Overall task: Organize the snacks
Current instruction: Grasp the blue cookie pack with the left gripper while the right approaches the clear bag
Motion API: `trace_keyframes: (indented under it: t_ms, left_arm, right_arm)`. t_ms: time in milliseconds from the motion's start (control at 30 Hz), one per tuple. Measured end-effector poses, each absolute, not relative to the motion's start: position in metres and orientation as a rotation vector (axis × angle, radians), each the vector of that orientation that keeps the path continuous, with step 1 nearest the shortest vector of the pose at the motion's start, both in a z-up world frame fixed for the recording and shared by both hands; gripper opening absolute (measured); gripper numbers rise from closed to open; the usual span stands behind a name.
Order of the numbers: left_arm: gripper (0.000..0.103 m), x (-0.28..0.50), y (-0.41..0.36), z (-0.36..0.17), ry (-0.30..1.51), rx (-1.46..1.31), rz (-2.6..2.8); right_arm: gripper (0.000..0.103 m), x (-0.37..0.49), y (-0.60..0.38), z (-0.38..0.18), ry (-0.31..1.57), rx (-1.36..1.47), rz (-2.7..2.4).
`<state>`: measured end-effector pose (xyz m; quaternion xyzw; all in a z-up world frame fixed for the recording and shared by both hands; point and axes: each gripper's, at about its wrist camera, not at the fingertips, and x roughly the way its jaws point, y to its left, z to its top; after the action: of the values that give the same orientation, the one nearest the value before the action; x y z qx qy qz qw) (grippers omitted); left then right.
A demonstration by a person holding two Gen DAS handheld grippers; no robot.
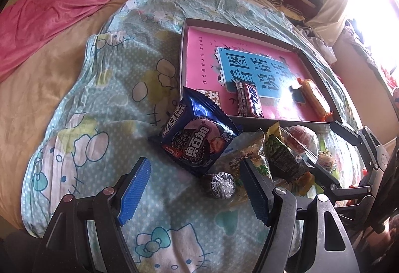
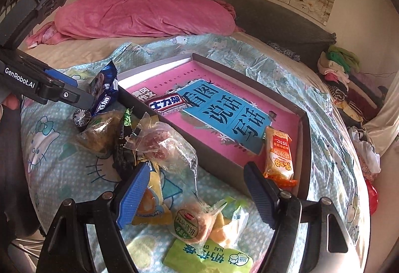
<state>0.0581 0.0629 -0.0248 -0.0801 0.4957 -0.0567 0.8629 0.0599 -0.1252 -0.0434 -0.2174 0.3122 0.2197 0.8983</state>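
Note:
A shallow box (image 1: pixel 314 66) (image 2: pixel 303 138) with a pink and blue liner lies on the bed. In it are a Snickers bar (image 1: pixel 249 101) (image 2: pixel 169 104) and an orange rice cracker pack (image 1: pixel 314 98) (image 2: pixel 278 154). A blue Oreo packet (image 1: pixel 197 134) (image 2: pixel 106 88) lies by the box's near left corner, with a foil-wrapped sweet (image 1: pixel 220 185) (image 2: pixel 81 119) below it. My left gripper (image 1: pixel 197 192) is open and empty, just short of both. My right gripper (image 2: pixel 197 194) is open and empty over a heap of clear-wrapped snacks (image 2: pixel 162 145) and a round pastry (image 2: pixel 194 223).
A green milk-candy packet (image 2: pixel 212 258) lies at the near edge. The Hello Kitty sheet (image 1: pixel 99 123) covers the bed. A pink quilt (image 2: pixel 139 16) lies at the back, and piled clothes (image 2: pixel 336 66) at the right. The left gripper's body (image 2: pixel 37 83) shows at the left.

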Motion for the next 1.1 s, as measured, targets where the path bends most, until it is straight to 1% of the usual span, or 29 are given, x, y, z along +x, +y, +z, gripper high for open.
trace_keyframes:
  t_ms: [1100]
  left_arm:
    - [0.075,0.079,0.064,-0.039,1.050,-0.177,-0.093]
  right_arm:
    - [0.077,0.076,-0.100,-0.049,0.628,-0.423,0.494]
